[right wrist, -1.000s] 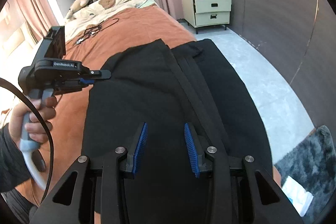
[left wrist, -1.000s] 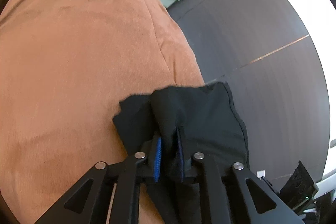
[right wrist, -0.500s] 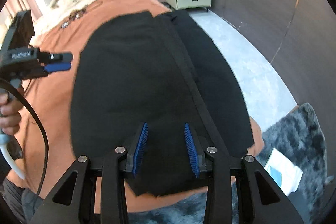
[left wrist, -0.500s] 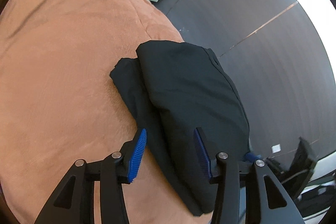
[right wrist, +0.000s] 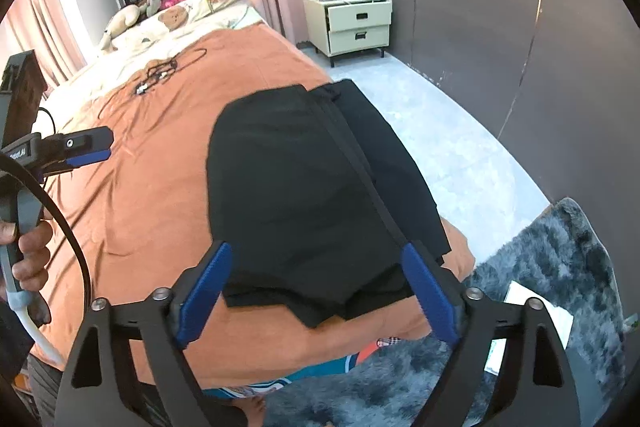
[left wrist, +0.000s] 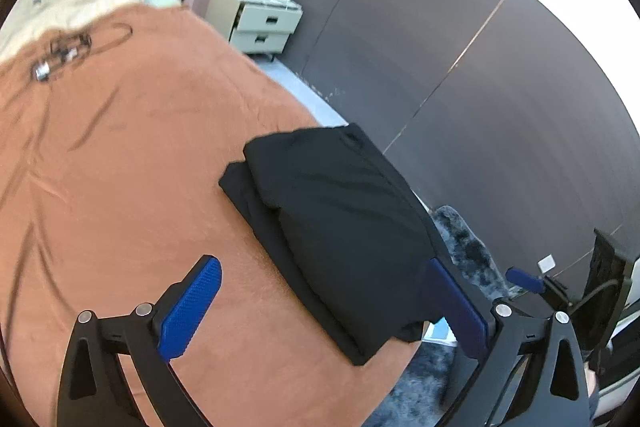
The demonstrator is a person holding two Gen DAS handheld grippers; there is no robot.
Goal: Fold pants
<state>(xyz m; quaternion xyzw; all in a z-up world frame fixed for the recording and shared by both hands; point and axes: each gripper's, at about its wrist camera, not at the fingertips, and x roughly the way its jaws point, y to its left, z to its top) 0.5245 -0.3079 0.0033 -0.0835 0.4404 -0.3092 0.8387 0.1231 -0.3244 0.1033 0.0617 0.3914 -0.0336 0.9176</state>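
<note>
The black fabric pants (right wrist: pixel 304 187) lie folded into a compact stack on the orange-brown bedspread (right wrist: pixel 152 187), at the near right corner of the bed, with the right edge of the stack along the bed's edge. In the left wrist view the same pants (left wrist: pixel 340 227) show an upper folded layer resting on a slightly wider lower layer that projects at the far left corner.

The right gripper (right wrist: pixel 316 283) is held above the near end of the stack. Its blue-padded fingers (right wrist: pixel 204 291) are spread wide, one to each side of the stack, and grasp nothing.

The left gripper (left wrist: pixel 324 307) is likewise released, with its blue-padded fingers (left wrist: pixel 192 307) far apart: the left one is over bare bedspread, the right one at the near right edge of the pants. In the right wrist view it appears at the left, well apart from the pants, held by the person's hand (right wrist: pixel 28 251).

A tangle of dark cables (right wrist: pixel 160 75) lies on the far part of the bedspread. A cream two-drawer nightstand (right wrist: pixel 352 23) stands against the far wall. A grey shaggy rug (right wrist: pixel 560 267) covers the floor to the right of the bed.
</note>
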